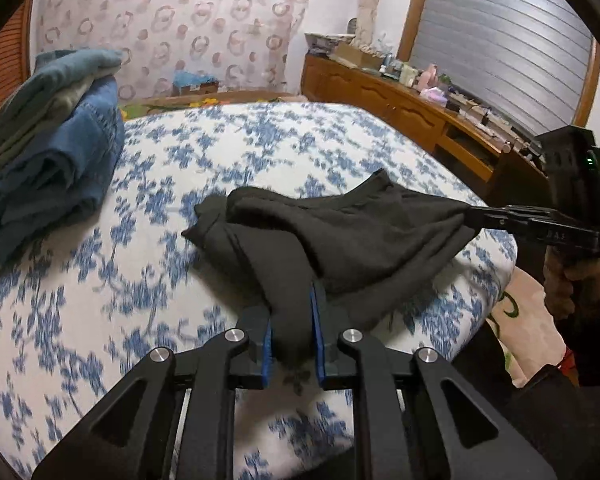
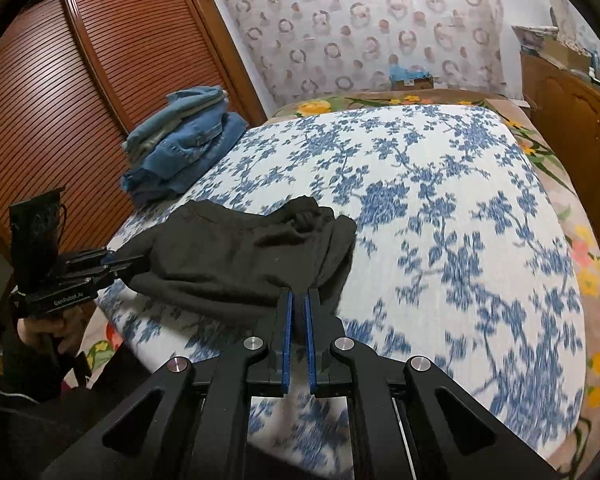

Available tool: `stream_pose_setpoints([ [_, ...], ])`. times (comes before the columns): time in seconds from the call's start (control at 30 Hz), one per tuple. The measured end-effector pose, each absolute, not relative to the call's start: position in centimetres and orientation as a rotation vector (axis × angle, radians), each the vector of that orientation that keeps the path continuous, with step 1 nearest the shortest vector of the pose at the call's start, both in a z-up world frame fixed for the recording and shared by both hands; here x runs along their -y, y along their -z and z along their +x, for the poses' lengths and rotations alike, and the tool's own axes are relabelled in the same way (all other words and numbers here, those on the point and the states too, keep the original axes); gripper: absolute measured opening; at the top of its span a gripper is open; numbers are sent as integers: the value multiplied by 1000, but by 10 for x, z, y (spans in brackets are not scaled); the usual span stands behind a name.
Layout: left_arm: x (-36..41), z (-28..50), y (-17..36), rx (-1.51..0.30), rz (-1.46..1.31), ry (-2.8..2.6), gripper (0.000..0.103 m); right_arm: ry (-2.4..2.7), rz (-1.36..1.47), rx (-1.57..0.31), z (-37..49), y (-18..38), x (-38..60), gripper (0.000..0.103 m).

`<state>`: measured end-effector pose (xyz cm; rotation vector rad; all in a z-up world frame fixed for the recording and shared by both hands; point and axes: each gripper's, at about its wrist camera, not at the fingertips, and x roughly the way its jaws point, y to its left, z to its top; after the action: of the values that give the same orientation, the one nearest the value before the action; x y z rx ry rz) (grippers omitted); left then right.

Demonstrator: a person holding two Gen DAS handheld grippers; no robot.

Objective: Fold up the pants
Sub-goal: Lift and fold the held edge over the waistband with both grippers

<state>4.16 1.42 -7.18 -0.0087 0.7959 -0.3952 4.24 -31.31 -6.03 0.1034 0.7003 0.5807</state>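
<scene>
Black pants [image 1: 340, 232] lie bunched on the blue-flowered bed cover [image 1: 260, 148], partly lifted and stretched between both grippers. In the left wrist view my left gripper [image 1: 290, 300] is shut on a thick fold of the black cloth, which fills the gap between its blue pads. My right gripper [image 1: 466, 214] comes in from the right, pinched on the opposite corner of the cloth. In the right wrist view the right gripper [image 2: 299, 292] is shut on a thin edge of the pants [image 2: 228, 256]. The left gripper [image 2: 134, 260] holds their left end there.
A stack of folded blue jeans [image 1: 52, 140] [image 2: 184, 140] sits on the bed's far left side. A louvred wooden wardrobe [image 2: 80, 80] stands to the left. A cluttered wooden dresser [image 1: 400, 104] runs along the right. A hand [image 1: 572, 280] holds each gripper's handle.
</scene>
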Motion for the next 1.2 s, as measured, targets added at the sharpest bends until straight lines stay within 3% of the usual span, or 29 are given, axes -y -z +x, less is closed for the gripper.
stream_pose_setpoints([
  [0.07, -15, 39, 75, -810, -4, 382, 19, -572, 106, -699, 36, 60, 315, 5],
  [0.1, -16, 39, 76, -815, -3, 373, 20, -565, 107, -705, 34, 61, 316, 11],
  [0.27, -23, 45, 66, -777, -6, 340, 41, -561, 100, -694, 25, 54, 314, 16],
  [0.43, -23, 63, 59, -753, 11, 323, 41, -576, 71, -668, 35, 51, 302, 32],
  [1.1, -10, 124, 83, -833, 55, 350, 40, -559, -52, -709, 122, 70, 245, 32],
  [1.17, -9, 124, 83, -829, 66, 359, 31, -552, -65, -719, 128, 72, 241, 32],
  [1.2, -8, 125, 82, -825, 75, 360, 25, -552, -73, -722, 130, 73, 239, 27],
])
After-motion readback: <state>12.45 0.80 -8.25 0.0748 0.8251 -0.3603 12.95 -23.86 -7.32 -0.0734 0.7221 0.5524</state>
